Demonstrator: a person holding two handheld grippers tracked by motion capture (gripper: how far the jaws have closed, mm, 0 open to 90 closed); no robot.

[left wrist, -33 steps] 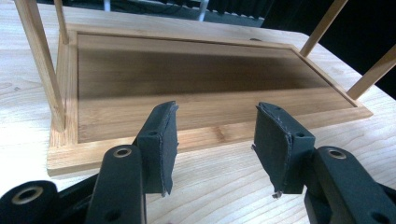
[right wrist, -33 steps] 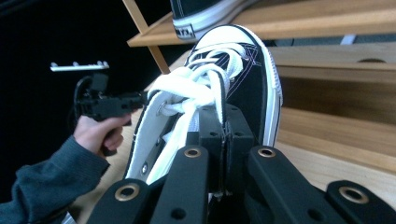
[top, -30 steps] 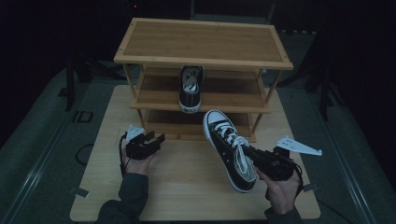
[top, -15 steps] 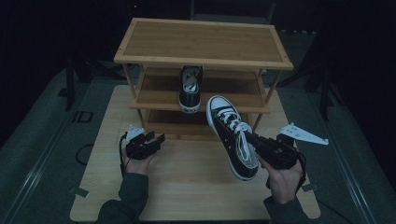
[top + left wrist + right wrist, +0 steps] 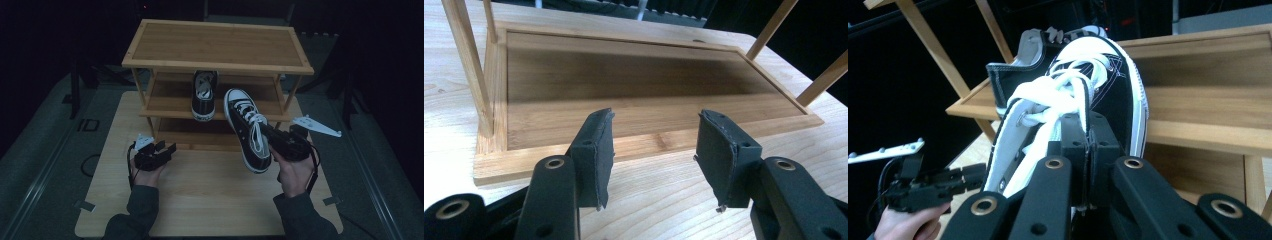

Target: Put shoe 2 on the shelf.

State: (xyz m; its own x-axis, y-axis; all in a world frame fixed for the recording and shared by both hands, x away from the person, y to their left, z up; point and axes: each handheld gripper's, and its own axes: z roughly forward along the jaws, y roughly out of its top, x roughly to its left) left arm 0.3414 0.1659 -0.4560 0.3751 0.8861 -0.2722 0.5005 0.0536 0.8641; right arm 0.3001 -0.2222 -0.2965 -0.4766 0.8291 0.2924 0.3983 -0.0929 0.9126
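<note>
Evidently the work in hand is shelving a pair of sneakers, and the way things are held fits that. The right gripper (image 5: 274, 141) has its jaws pressed together on the side wall of a black sneaker (image 5: 246, 129) near the laces, pinching the canvas so the shoe hangs clear of the table (image 5: 210, 200), toe toward the shoe rack (image 5: 216, 45) and heel toward the person. Gripping at the upper rather than the sole probably leaves the sole free to be set flat on a shelf. In the right gripper view the white toe cap sits level with the edge of the middle shelf (image 5: 1208, 132), so the shoe seems lined up for that tier, just right of the second sneaker (image 5: 205, 95), which already stands there with its toe pointing out toward the person. The left gripper (image 5: 159, 150) rests low on the table in front of the rack with its jaws spread and nothing between them; it looks to be idle, kept out of the path of the carrying hand, facing the bare bottom shelf (image 5: 624, 85). By count: two sneakers, one held and one shelved; one rack with three tiers; two grippers; one table.
</note>
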